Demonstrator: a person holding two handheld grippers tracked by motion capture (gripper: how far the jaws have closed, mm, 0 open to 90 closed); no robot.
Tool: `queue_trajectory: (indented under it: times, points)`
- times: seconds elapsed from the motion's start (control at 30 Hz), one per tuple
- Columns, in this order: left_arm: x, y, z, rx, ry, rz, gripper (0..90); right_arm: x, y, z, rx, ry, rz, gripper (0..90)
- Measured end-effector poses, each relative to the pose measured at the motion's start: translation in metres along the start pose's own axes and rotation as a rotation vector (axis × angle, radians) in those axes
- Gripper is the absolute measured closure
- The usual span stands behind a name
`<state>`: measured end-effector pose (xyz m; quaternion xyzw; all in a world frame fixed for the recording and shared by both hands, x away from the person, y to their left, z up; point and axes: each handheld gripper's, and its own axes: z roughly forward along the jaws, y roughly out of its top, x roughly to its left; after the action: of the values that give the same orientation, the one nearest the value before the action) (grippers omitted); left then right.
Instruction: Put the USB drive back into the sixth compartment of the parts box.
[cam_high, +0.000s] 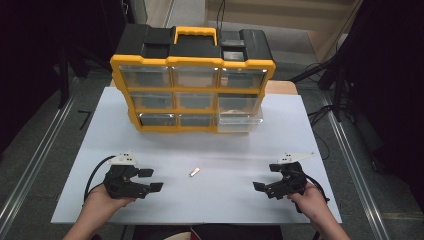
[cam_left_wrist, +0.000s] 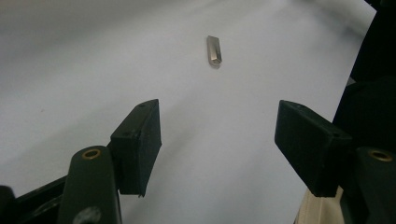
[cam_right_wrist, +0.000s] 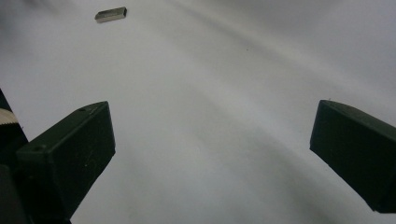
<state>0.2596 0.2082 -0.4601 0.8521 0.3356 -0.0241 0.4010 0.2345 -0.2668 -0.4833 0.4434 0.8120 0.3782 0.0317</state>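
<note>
1. Small metal key (cam_high: 194, 172): we find it lying flat on the white tabletop (cam_high: 210, 145), between both tools, at 6 o'clock of the yellow drawer organizer (cam_high: 192, 82).
2. Left tool (cam_high: 150, 180): jaws wide, holding nothing, key at its 3 o'clock.
3. Right tool (cam_high: 265, 179): jaws wide, holding nothing.
4. Risk, as we judge it: the thin key may skid or flip if the jaws close off-centre.

One small silvery metal bar (cam_high: 194, 172) lies on the white desk (cam_high: 300, 145). One yellow-and-black plastic drawer cabinet (cam_high: 192, 75) stands at the desk's far edge, holding nine clear drawers in three rows. Two black handheld grippers: left gripper (cam_high: 151, 180), right gripper (cam_high: 266, 176).
</note>
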Motion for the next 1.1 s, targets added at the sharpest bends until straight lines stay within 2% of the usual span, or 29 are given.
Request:
queue_trajectory:
  times: [0.03,0.17,0.37,0.53,0.8,0.97,1.1]
  points:
    - [0.0009,-0.0007,0.0011,-0.003,0.001,-0.011,32.7,0.0006,-0.0011,-0.0017,0.003,0.016,-0.006,0.0]
    - [0.0036,-0.001,0.0032,0.001,-0.004,-0.028,32.7,0.0012,-0.0006,-0.002,-0.003,0.016,-0.008,0.0]
    - [0.0051,-0.0024,0.0048,0.01,0.007,-0.031,32.7,-0.0001,-0.0004,0.0,-0.006,0.003,-0.006,0.0]
    - [0.0063,-0.0027,0.0048,0.014,0.004,-0.039,32.8,0.0003,-0.0018,0.0032,0.007,0.015,-0.004,0.0]
    - [0.0065,-0.0023,0.0072,0.029,0.008,-0.035,32.7,-0.0018,-0.0039,0.0042,0.018,0.011,-0.007,0.0]
    - [0.0064,-0.0019,0.0072,0.013,0.003,-0.045,29.3,-0.0026,-0.0043,0.0047,0.02,0.011,0.0,0.0]
    - [0.0049,-0.0016,0.0085,0.007,-0.004,-0.034,29.1,-0.0011,-0.0037,0.0044,0.012,0.012,-0.015,0.0]
